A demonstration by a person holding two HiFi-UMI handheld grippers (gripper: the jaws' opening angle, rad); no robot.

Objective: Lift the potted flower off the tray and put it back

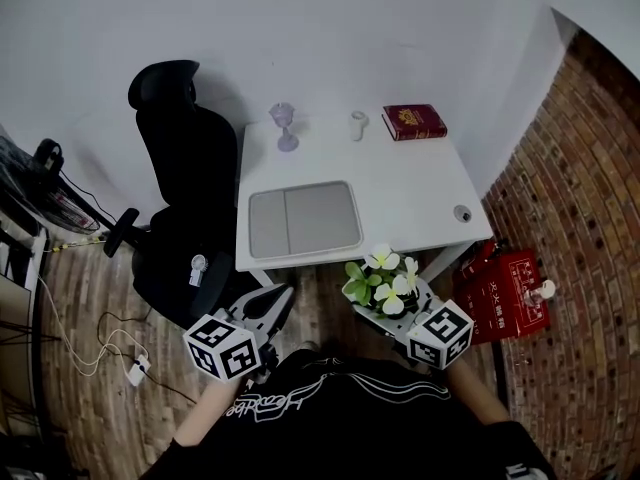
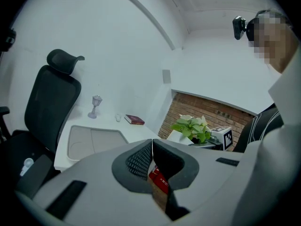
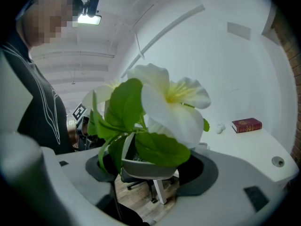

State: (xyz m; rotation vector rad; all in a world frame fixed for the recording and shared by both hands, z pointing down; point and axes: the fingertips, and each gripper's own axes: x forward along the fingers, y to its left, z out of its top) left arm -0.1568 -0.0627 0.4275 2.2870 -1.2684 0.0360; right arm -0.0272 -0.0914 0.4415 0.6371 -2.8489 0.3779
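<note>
As we tally: 1 tray [image 1: 304, 220]; 1 potted flower [image 1: 383, 280], clamped in right gripper [image 3: 150, 167], clear of tray; left gripper [image 2: 151, 157] closed, empty; 2 grippers total.

Along far edge of counter [image 1: 420, 193], left to right: clear goblet [image 1: 284, 126], small white cup [image 1: 358, 125], red book [image 1: 413, 121], each apart. Near front right corner: round grommet [image 1: 462, 213]. On floor left of counter: black office chair [image 1: 180, 198]. On floor right of counter: red box [image 1: 505, 293].

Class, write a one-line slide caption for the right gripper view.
Right gripper holds the potted flower clear of the desk; red book behind.
</note>
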